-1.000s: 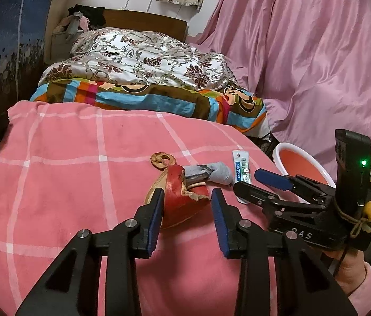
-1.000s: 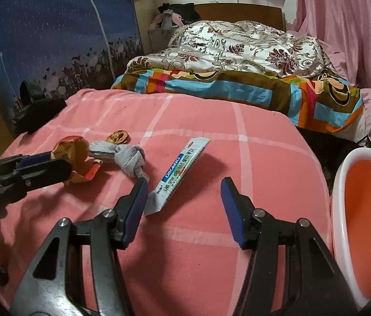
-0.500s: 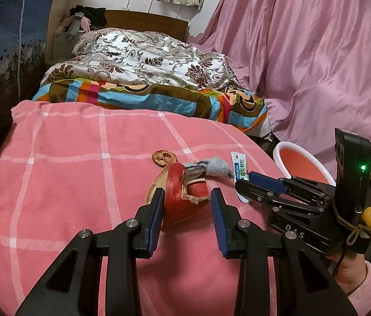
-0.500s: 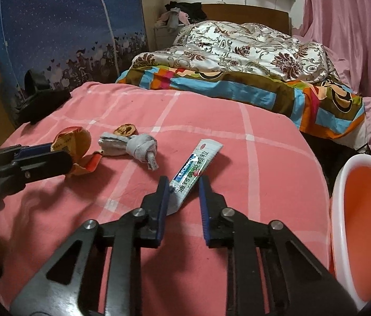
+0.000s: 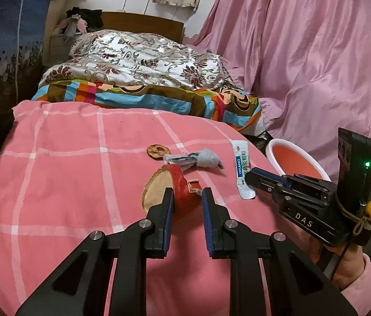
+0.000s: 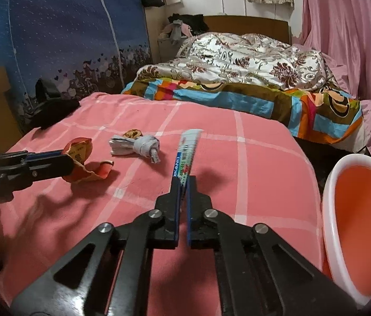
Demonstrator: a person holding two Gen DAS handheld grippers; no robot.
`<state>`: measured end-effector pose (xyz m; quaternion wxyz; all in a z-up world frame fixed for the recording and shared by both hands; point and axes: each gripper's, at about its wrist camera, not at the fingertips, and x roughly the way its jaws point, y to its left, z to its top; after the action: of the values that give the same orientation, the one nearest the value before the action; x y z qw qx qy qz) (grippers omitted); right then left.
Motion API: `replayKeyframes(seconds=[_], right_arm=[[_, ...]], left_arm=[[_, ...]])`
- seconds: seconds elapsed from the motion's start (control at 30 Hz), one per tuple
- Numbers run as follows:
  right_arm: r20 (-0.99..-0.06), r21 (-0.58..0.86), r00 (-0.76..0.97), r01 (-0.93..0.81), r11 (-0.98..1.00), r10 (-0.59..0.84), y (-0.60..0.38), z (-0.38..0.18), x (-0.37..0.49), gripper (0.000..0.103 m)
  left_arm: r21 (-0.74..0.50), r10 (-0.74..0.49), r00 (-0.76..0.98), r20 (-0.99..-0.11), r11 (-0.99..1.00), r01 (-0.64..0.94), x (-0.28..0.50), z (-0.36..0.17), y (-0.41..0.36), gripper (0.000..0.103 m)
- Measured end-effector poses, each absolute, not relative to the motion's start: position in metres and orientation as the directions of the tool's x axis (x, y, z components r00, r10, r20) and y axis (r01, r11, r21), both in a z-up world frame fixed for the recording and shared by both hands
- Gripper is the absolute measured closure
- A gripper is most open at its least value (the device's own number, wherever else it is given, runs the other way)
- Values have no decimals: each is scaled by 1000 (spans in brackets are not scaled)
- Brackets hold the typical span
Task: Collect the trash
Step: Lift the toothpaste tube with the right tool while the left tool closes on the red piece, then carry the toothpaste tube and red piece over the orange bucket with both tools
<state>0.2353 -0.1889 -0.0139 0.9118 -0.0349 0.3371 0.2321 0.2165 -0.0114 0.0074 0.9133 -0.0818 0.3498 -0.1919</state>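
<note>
On the pink checked cloth (image 5: 67, 184), my left gripper (image 5: 185, 197) is closed around a torn red paper cup (image 5: 183, 192); from the right wrist view the cup (image 6: 80, 158) sits at the fingertips. My right gripper (image 6: 183, 181) is shut on the tail of a white toothpaste tube (image 6: 186, 155), which is lifted and tilted; the tube also shows in the left wrist view (image 5: 242, 168). A grey wad of wrapper (image 5: 196, 159) and a small brown peel (image 5: 157, 151) lie on the cloth between them.
An orange basin with a white rim (image 6: 361, 226) stands off the right edge of the cloth, also in the left wrist view (image 5: 294, 162). A bed with a patterned quilt (image 5: 143, 60) lies behind. A black object (image 6: 51, 110) sits at the cloth's far left.
My right gripper has closed on the toothpaste tube and raised its tail. My left gripper has narrowed onto the red cup.
</note>
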Motion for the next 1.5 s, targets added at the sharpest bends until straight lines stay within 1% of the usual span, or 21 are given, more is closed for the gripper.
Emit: replayKeyframes(seconds=[0.2,0.33,0.47,0.63,0.73,0.8,0.93,1.07,1.27,1.4,1.5], right_arm=[[-604,92,682,-453,887,411,-197,-11,221,93],[-551,96,725,-438,894,414,-209,0,208,93],[-437,97,796,-422,901,420,-225,20,193,93],[-273,66,880,-387,920,390,-243,47,171,93],[-190,48,911,-364,930,366,-254,60,159,93],[-139,40,929,-341,939,343,-262,67,152,93],[-56,33,955,-290,957,291,-282,80,137,93],[-11,47,968,-251,967,252,-304,92,127,93],[28,47,988,-150,988,149,-335,98,116,93],[31,53,995,-92,994,90,-352,98,113,93],[13,66,999,-53,996,52,-364,96,114,93]], left_arm=[[-237,-402,707,-582,915,325,201,15,-22,86],[-206,-400,732,-552,916,345,192,21,-30,86],[-198,-407,756,-513,913,357,188,27,-38,86],[-185,-409,800,-439,913,365,185,41,-53,86],[-173,-415,827,-378,910,377,184,52,-65,86],[-156,-426,847,-319,905,397,180,62,-76,86],[-117,-448,863,-232,894,433,173,82,-96,86],[-63,-486,855,-180,873,484,171,96,-125,86],[-58,-548,821,-159,835,547,176,102,-164,86],[-26,-576,805,-144,815,579,178,103,-189,86],[-10,-595,793,-128,801,599,178,103,-206,86]])
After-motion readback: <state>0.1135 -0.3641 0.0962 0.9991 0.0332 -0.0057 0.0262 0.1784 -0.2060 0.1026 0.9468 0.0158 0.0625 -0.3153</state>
